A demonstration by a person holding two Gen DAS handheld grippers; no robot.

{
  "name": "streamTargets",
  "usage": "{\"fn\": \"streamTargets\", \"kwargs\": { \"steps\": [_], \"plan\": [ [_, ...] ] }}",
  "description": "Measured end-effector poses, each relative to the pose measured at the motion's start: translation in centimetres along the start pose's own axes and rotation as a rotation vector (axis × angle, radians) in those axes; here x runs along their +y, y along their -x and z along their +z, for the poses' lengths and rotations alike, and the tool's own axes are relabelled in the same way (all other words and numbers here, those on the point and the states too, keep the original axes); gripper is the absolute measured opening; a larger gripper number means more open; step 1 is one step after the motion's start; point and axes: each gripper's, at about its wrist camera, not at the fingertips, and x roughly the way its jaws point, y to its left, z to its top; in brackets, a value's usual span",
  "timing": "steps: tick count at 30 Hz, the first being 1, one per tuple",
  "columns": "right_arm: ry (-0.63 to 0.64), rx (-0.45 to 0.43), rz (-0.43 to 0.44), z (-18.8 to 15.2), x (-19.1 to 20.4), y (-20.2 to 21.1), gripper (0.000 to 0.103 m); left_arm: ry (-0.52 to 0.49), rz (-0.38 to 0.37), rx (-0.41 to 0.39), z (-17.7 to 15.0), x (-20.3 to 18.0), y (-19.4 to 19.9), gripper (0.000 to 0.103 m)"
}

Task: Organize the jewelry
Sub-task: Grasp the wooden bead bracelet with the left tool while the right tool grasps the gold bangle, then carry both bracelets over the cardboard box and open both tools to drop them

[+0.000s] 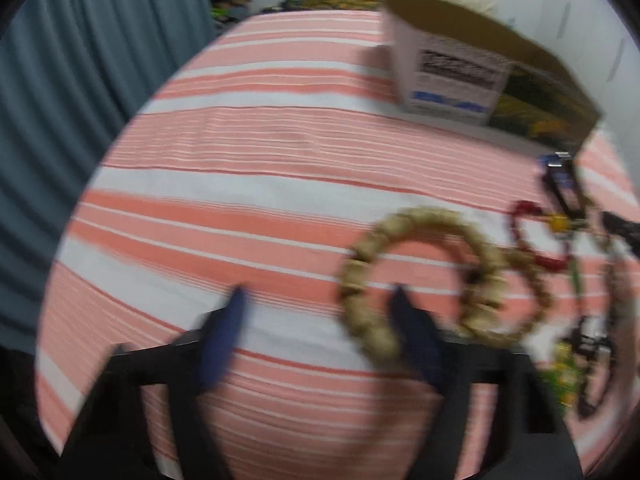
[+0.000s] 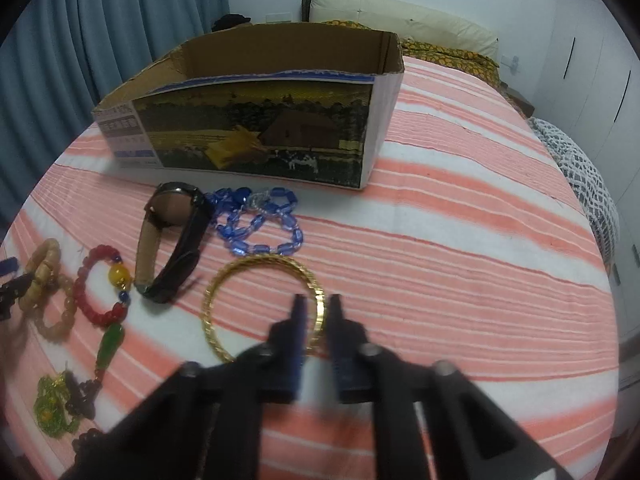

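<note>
**Jewelry spread on a striped bed beside an open box**

Left wrist view: blue-tipped fingers of the left gripper (image 1: 320, 300) stand wide apart with nothing between them, blurred by motion. A tan bead bracelet (image 1: 420, 276) lies at three o'clock of the tips, its ring overlapping the right finger's tip from behind. Beyond it, toward three o'clock, sit a red bead bracelet (image 1: 532, 236) and a dark watch (image 1: 564, 188). A cardboard box (image 1: 452, 76) stands at one o'clock. The striped pink and white bedspread (image 1: 248, 168) fills the frame; a blue curtain (image 1: 72, 100) hangs at nine o'clock.

Right wrist view: the right gripper (image 2: 318, 308) has its fingers narrowed around the near right rim of a gold bangle (image 2: 264, 308); whether they touch it I cannot tell. The bangle lies flat. A blue bead bracelet (image 2: 260, 224) lies at twelve o'clock of it, and the watch (image 2: 172, 240), long axis running from eleven to five o'clock, at ten. The box, open-topped, stretches across the far side, long axis roughly nine to three. A white wardrobe (image 2: 592, 72) stands at two o'clock.
</note>
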Motion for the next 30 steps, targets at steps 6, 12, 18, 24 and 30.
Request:
{"fn": "streamTargets", "kwargs": {
  "steps": [6,12,18,24,30],
  "plan": [
    [-0.048,-0.013,0.068,-1.1,-0.5,2.5,0.006,-0.038,-0.041,0.005,0.0,-1.5,0.8,0.012],
    [-0.051,-0.074,0.116,-0.9,-0.6,6.8,0.006,0.053,-0.189,-0.054,1.6,-0.4,4.5,0.012],
    [-0.033,-0.128,0.153,2.2,-1.1,9.5,0.006,0.041,-0.292,-0.141,5.6,-1.3,9.0,0.012],
    [-0.016,-0.186,0.164,7.2,-0.4,10.4,0.006,0.000,-0.353,-0.220,12.2,-2.5,12.5,0.012],
    [-0.049,-0.224,0.168,13.7,-0.3,8.4,0.006,-0.076,-0.337,-0.291,19.4,-5.9,12.8,0.012]
  ]
}}
